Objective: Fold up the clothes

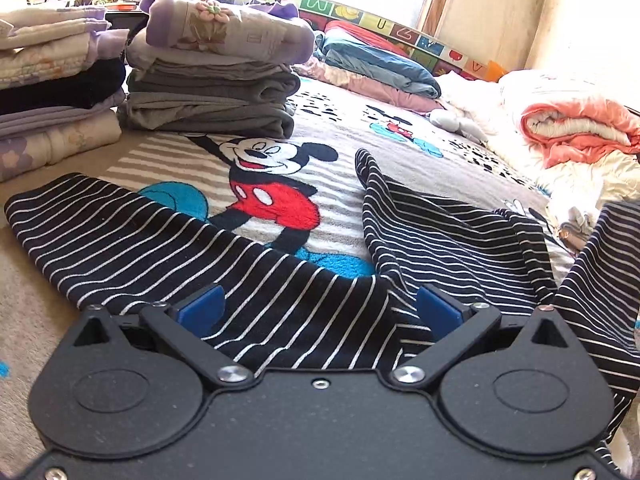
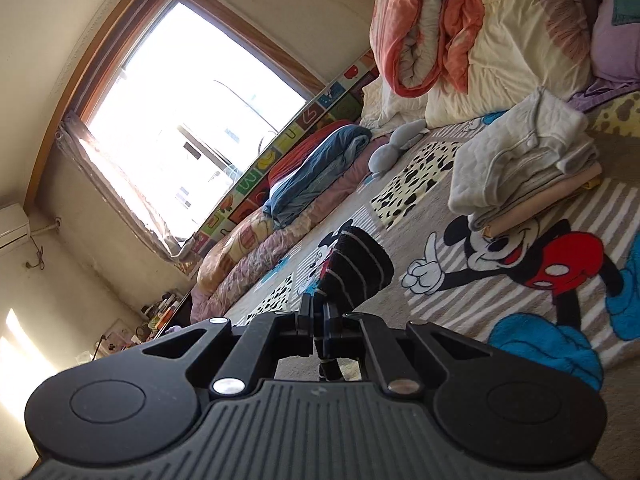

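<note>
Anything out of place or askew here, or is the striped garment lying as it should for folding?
The striped garment is not flat: its right side rises in a crumpled peak off the Mickey blanket, and the right claw is shut on a bunched end. The left claw is open above it. The folded stacks look tidy.

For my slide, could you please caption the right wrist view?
Right gripper shut on the striped garment, lifted above the cartoon blanket.

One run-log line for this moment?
left gripper: open over striped garment | right gripper: shut on striped garment | fold: unfinished
</note>
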